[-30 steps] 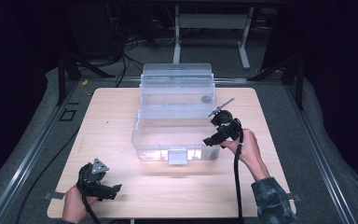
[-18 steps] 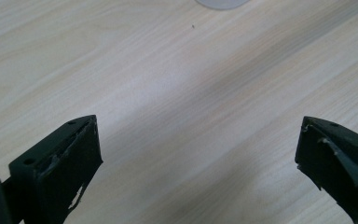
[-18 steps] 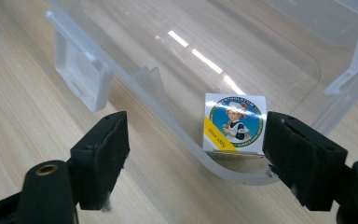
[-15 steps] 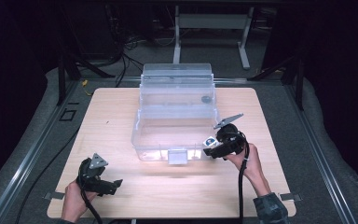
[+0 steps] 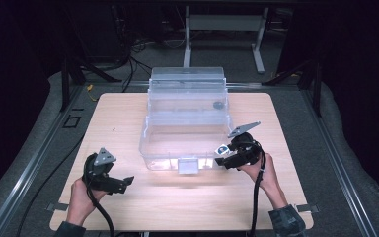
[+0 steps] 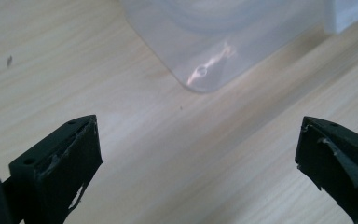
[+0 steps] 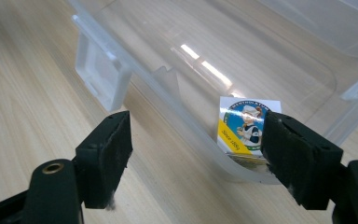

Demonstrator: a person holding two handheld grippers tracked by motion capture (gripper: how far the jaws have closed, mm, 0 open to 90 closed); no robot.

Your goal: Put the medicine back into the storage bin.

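From the high view, my right gripper point(image 5: 225, 159) sits at the clear box's point(image 5: 187, 131) front right corner, my left gripper point(image 5: 114, 181) apart on the table point(image 5: 296, 148); in the left gripper view, those jaws gape empty over bare wood; in the right gripper view, wide empty jaws straddle the rim, the small labelled packet point(image 7: 244, 128) inside the corner; I should clear the wall before closing.

Clear plastic storage box point(image 5: 185, 133), lid open and standing upright at its far side, sits mid-table. White front latch point(image 5: 187, 165) hangs at near wall. Small white carton point(image 7: 245, 128) with blue-and-yellow printed label lies inside, tucked in the box's near right corner against the wall.
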